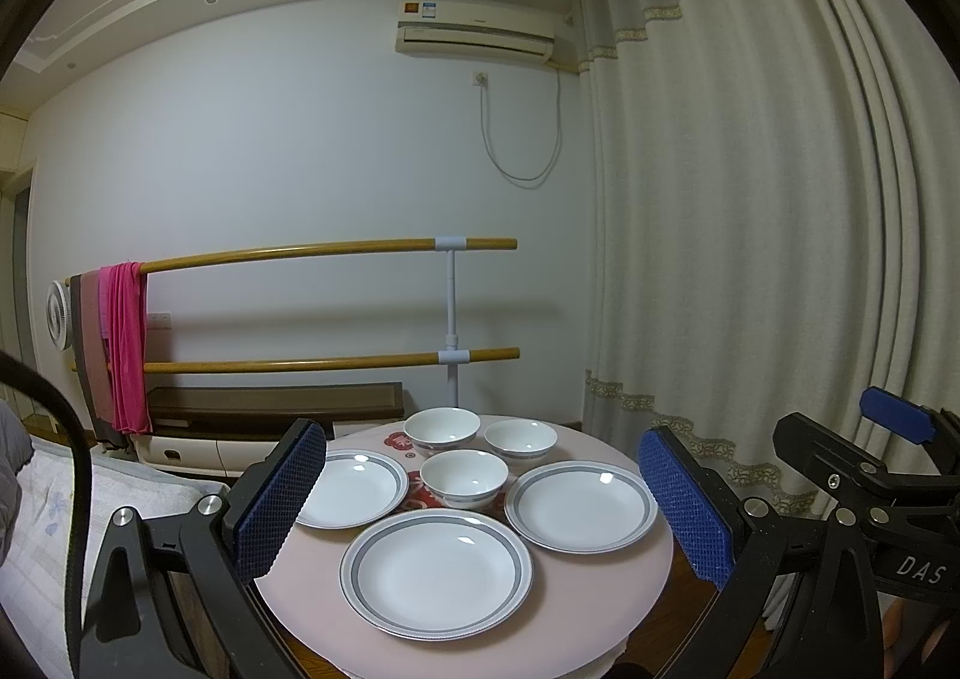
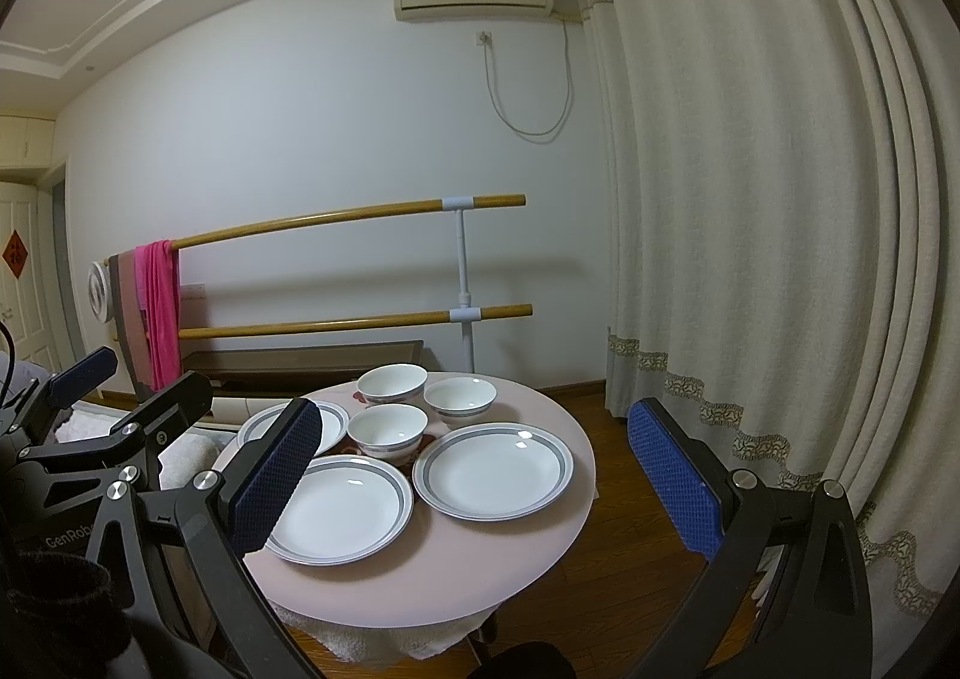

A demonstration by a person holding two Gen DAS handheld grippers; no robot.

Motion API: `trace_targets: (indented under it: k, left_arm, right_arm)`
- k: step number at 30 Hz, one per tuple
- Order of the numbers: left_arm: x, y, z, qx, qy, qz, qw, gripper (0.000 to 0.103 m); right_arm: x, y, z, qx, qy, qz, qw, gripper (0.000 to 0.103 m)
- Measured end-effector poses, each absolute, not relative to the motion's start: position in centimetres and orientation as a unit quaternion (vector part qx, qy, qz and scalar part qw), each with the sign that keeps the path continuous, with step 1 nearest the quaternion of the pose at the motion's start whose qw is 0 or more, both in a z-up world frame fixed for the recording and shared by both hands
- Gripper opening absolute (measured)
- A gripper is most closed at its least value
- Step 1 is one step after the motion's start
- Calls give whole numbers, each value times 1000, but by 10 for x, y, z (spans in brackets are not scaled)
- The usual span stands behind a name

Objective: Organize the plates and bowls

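**Three plates and three bowls spread on a round pink table, both grippers held wide above it**

The round pale-pink table [image 1: 600,577] carries six pieces of white china with grey-banded rims. The three shallow white plates form an arc at the front: the near plate [image 1: 436,574] in the middle, the left plate [image 1: 354,488] and the right plate [image 1: 581,506]. Behind them are three small white bowls in a triangle: the front bowl [image 1: 464,478] just beside the plates, the back-left bowl [image 1: 442,430] and the back-right bowl [image 1: 521,442]. All stand upright and empty, none stacked. A red-and-white printed mat [image 1: 397,442] shows between the bowls; its lettering is too small to read.

The left gripper [image 1: 483,505] hangs in front of the table, its blue textured pads spread far apart with nothing between them. The right gripper [image 2: 480,475] is likewise held wide, clasping nothing; from its camera the left gripper's black body bears the partly cut-off lettering "GenRob", while the right gripper's body in the left view reads "DAS".

On the white wall hangs a cream air conditioner [image 1: 474,29] with orange and blue stickers, unreadable. Below it stands a wooden double-bar rack [image 1: 336,247] draped with a pink cloth [image 1: 127,343], and cream curtains [image 1: 750,199] are to the right. A red diamond door decoration [image 2: 15,257] has illegible characters.
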State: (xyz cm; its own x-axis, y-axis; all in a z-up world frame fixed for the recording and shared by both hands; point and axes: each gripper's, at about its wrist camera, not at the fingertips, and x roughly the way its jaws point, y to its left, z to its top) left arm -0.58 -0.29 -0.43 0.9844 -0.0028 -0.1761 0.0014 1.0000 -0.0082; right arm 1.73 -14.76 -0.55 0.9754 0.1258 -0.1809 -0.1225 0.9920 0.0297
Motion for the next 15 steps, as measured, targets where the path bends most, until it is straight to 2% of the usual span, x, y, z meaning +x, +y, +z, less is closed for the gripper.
trace_targets:
  k: [15]
  left_arm:
    - [-6, -3, -5, -3, 88, 1, 996, 102]
  right_arm:
    - [17, -147, -7, 10, 93, 63, 994, 103]
